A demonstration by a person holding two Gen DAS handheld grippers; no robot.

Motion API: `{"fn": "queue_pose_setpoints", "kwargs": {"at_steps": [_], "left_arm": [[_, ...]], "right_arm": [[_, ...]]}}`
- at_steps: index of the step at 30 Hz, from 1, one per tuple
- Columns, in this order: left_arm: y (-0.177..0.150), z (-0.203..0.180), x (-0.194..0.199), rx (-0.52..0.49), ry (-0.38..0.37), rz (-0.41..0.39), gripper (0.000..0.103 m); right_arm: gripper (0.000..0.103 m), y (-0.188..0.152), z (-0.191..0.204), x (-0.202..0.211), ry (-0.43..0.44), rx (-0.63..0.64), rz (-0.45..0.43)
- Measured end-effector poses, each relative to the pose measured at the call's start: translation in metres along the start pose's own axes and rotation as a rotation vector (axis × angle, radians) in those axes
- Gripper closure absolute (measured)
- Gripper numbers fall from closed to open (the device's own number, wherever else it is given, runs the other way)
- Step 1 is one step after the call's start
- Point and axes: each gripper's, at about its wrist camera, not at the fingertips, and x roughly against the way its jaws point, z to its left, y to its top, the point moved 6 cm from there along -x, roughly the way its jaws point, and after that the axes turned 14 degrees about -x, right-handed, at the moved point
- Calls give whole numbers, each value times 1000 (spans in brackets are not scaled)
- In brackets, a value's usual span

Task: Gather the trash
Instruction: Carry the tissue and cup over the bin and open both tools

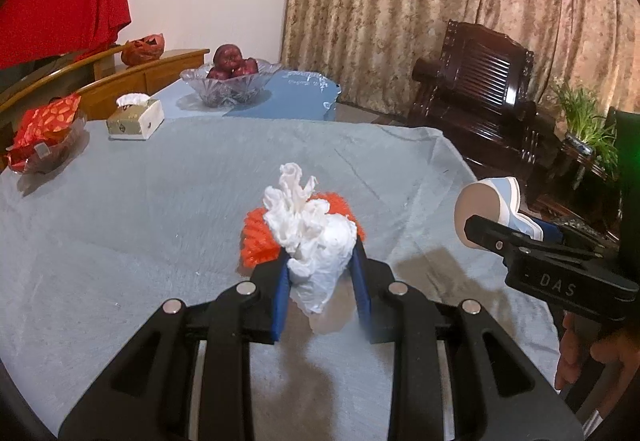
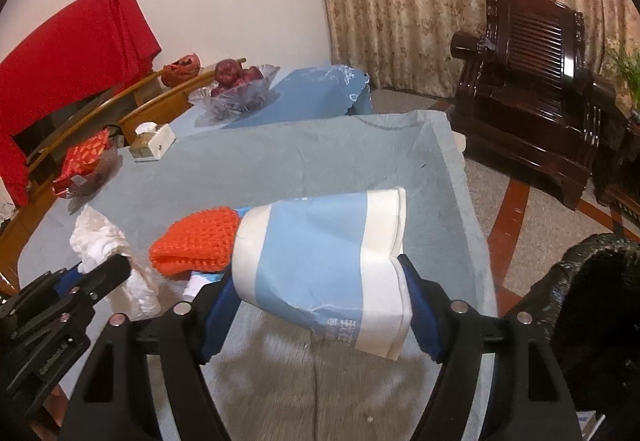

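My left gripper [image 1: 320, 261] is shut on a crumpled white tissue [image 1: 310, 229] and holds it just above the grey tablecloth [image 1: 140, 217]. An orange foam fruit net [image 1: 256, 237] lies on the cloth right behind the tissue. My right gripper [image 2: 320, 281] is shut on a squashed blue-and-white paper cup [image 2: 324, 261], held on its side above the table. In the right wrist view the tissue [image 2: 100, 241] and the orange net [image 2: 196, 241] show at the left, with the left gripper [image 2: 96, 273] beside them. In the left wrist view the cup [image 1: 488, 209] shows at the right.
A black trash bin with a black bag [image 2: 592, 301] stands on the floor right of the table. At the back left are a tissue box [image 1: 136, 117], a red snack pack in a dish [image 1: 44, 133] and a glass bowl of apples [image 1: 232, 77]. A dark wooden armchair [image 1: 480, 81] stands beyond.
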Motion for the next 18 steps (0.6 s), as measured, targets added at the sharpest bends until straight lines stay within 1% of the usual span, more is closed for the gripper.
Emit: {"fn": "queue_pose_setpoints", "kwargs": {"at_steps": [11,18], "left_arm": [[16,-29,32,-36,-32,-60,76],[24,-57,51,-53,-77,-96,76]], "right_arm": [[30,-7,-11,54,13,-4,-45],[30,-6,-28,93,3,-11,-93]]}}
